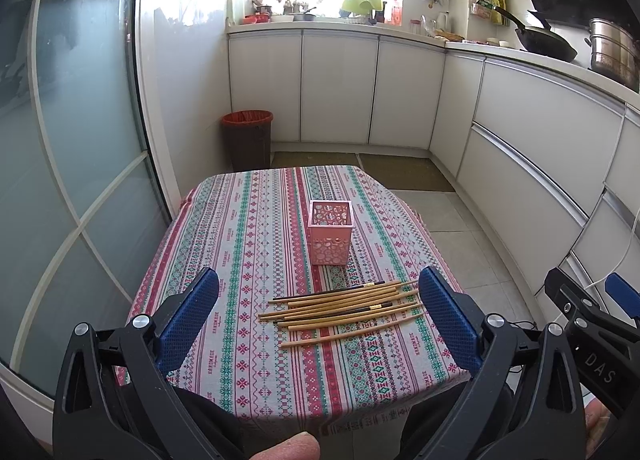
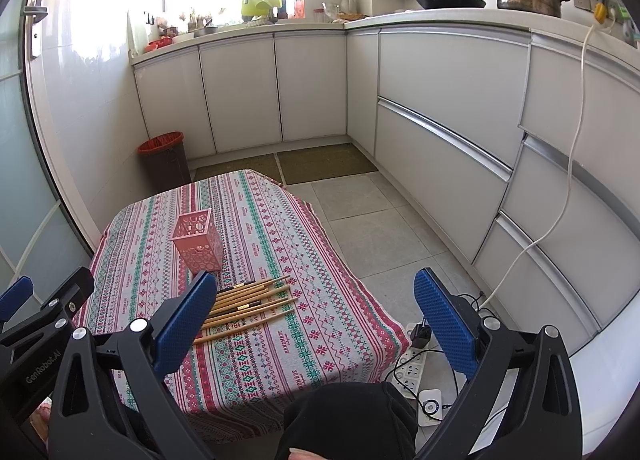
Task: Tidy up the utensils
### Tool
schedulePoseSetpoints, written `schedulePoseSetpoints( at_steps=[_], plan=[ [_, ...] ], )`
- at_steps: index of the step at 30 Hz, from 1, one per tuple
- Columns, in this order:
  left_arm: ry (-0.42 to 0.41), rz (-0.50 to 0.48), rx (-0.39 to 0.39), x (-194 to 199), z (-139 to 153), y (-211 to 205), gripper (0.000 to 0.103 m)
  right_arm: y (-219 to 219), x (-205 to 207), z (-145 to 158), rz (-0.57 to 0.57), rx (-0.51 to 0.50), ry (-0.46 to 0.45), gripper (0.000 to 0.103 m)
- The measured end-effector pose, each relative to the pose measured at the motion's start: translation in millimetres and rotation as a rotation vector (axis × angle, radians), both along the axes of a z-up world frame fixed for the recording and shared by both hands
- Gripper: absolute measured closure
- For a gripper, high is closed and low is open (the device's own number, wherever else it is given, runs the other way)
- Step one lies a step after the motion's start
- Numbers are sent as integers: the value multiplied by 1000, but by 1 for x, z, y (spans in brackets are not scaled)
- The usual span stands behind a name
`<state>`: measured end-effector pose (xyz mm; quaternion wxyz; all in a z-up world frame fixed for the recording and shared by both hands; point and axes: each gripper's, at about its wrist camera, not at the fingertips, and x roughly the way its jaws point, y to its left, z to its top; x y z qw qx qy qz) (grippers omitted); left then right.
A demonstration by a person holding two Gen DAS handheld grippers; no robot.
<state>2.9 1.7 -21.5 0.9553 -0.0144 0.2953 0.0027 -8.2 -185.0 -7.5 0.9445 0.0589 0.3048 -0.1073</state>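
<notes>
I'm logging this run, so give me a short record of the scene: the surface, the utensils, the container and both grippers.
surface: table under a striped patterned cloth
utensils: chopsticks lying loose in a bunch on the cloth, none picked up
container: pink holder upright, beyond the chopsticks, looks empty
left gripper: open, holding nothing
right gripper: open, holding nothing
progress: not started

"DAS" marks the right tool (image 1: 624, 300); "GenRobot.AI" the left tool (image 2: 24, 292); "HANDMADE" the tablecloth (image 1: 256, 260).

Woven patterned tablecloth (image 1: 248, 260), matt wooden chopsticks (image 1: 344, 306), perforated pink plastic holder (image 1: 331, 238), glossy cabinet fronts (image 1: 340, 88)
</notes>
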Motion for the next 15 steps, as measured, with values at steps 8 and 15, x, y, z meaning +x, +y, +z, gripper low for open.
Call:
schedulePoseSetpoints(
  at_steps=[8,15],
  plan=[
    [61,-24,23,20,-8,-1,7,-33,3,-7,-74,145,4,7],
    [316,-373,73,88,-53,-39,7,-96,19,-42,-152,436,33,7]
  ],
)
